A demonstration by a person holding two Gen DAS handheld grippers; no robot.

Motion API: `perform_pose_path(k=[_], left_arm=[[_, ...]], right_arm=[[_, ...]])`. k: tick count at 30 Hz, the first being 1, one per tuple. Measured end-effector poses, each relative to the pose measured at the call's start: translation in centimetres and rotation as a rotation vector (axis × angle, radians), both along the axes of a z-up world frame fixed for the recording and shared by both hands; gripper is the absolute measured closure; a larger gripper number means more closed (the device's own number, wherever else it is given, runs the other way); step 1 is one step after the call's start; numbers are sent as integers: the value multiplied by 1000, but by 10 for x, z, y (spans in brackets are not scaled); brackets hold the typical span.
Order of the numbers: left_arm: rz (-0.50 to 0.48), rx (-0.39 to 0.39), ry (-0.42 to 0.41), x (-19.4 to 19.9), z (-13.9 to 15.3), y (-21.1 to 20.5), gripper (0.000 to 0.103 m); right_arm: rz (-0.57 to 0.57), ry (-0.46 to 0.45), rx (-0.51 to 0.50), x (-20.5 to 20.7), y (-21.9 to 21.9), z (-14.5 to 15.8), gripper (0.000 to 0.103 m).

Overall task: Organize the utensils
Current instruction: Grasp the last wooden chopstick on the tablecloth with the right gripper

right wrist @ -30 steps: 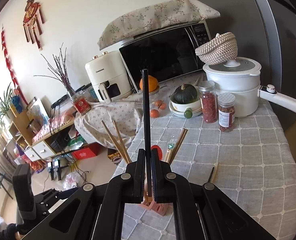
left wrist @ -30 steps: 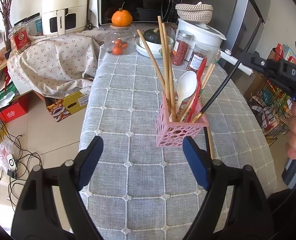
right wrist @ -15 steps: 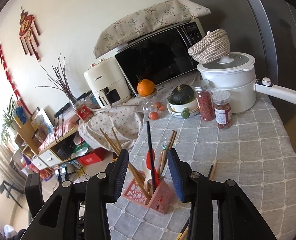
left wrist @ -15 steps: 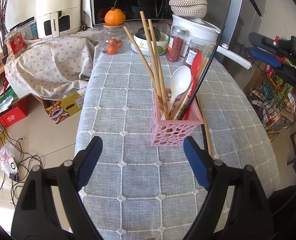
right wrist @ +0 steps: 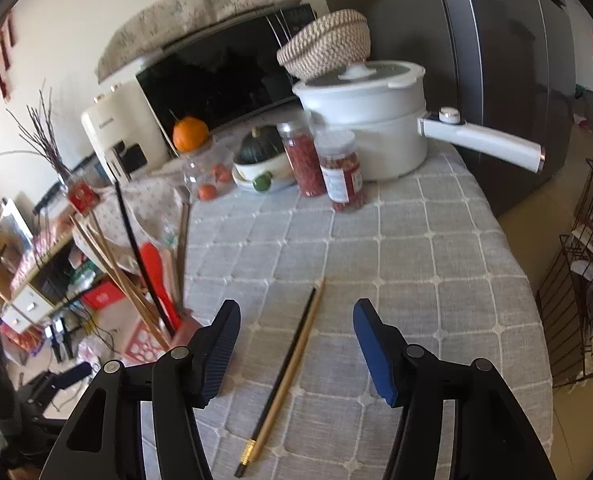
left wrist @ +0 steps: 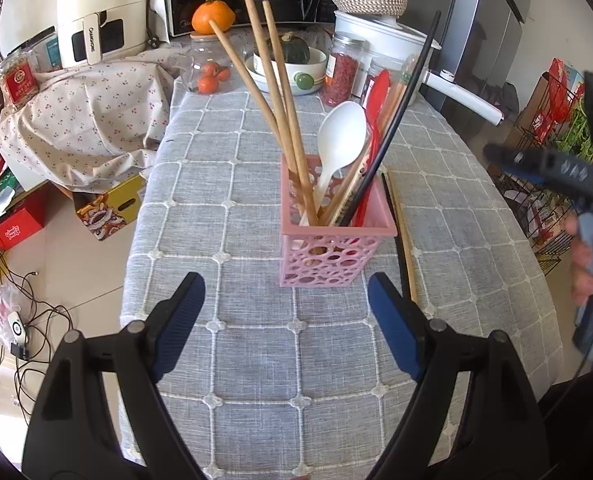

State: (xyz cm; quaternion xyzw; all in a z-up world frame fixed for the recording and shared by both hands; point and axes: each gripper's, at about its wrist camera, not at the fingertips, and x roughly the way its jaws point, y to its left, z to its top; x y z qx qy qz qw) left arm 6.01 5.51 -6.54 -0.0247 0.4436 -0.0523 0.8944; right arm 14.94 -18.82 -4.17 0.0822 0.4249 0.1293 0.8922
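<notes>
The left hand-held gripper (left wrist: 286,312) gapes wide and empty; the right hand-held gripper (right wrist: 296,346) is opening, gripping nothing.

My left gripper (left wrist: 286,306) tilts steeply downward with its blue-padded jaws spread wide and nothing between the pads. My right gripper (right wrist: 296,346) also slopes down, its jaws opening, the pads pressing on nothing. From my left claw, the right one shows off to the right side, blurred, with my hand (left wrist: 588,264) wrapped around its handle, fingers curled at the grip
</notes>
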Motion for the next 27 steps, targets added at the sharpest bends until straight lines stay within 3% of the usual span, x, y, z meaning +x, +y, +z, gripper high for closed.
perform_pose_path(k=[5,13,17,20,22,24,27], left_arm=[[3,4,32,4,-4,-8,19],[21,-5,71,8,-5,-7,19],[18,-22,64,9,-1,-9,19],[4,-18,51,8,2,-12,19],[-8,-5,42,7,3,-15,19],[-23,12,37,6,3,-19,19],[-52,32,33,5,3,-26,19]], right_arm=[[10,129,-61,15,12,-45,42],[30,254,-92,49,32,-94,43],[26,295,-71,63,36,-109,55],[49,276,-101,67,43,-108,75],[54,281,-115,66,46,-108,78],[58,283,-189,66,50,-108,90],[75,303,-216,65,47,-108,94]])
